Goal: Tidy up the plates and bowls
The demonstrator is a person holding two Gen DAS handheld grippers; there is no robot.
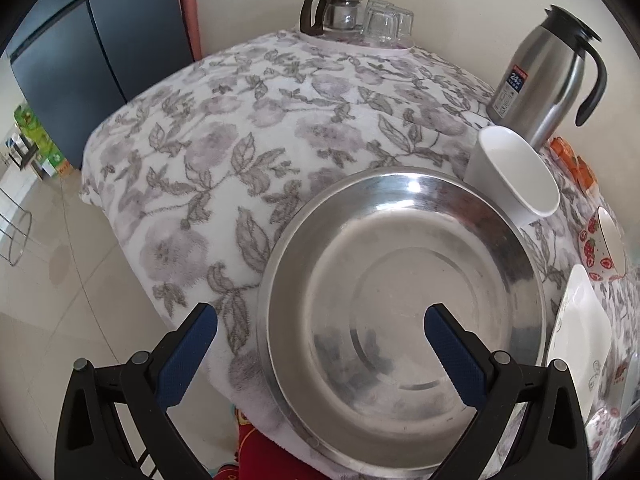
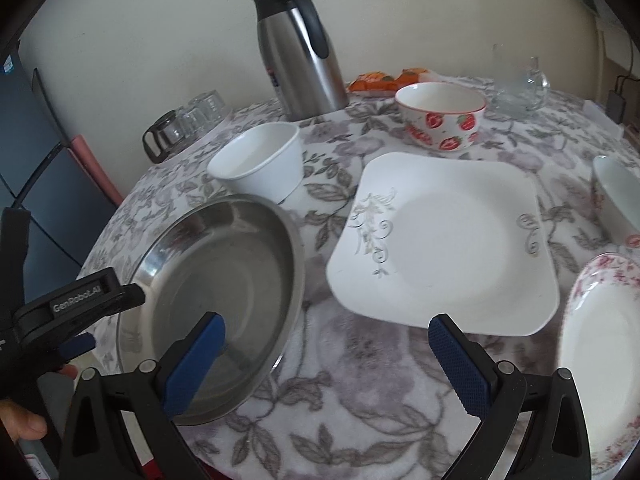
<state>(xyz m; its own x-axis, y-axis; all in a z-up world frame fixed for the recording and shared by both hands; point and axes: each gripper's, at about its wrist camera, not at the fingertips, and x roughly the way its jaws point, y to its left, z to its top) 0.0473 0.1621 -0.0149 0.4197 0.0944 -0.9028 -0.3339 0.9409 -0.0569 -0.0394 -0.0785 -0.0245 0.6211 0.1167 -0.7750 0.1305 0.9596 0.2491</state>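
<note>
We see a table (image 2: 360, 400) covered in a floral cloth, set against a pale wall. A steel plate (image 1: 404, 280) lies at its near left edge, with a white bowl (image 2: 260, 164) just behind and a square white plate (image 2: 448, 240) to its right. Our left tool (image 1: 320, 344) hovers spread over the steel plate's rim; our right tool (image 2: 328, 356) is spread above bare cloth. A thermos (image 2: 300, 44) stands behind.
</note>
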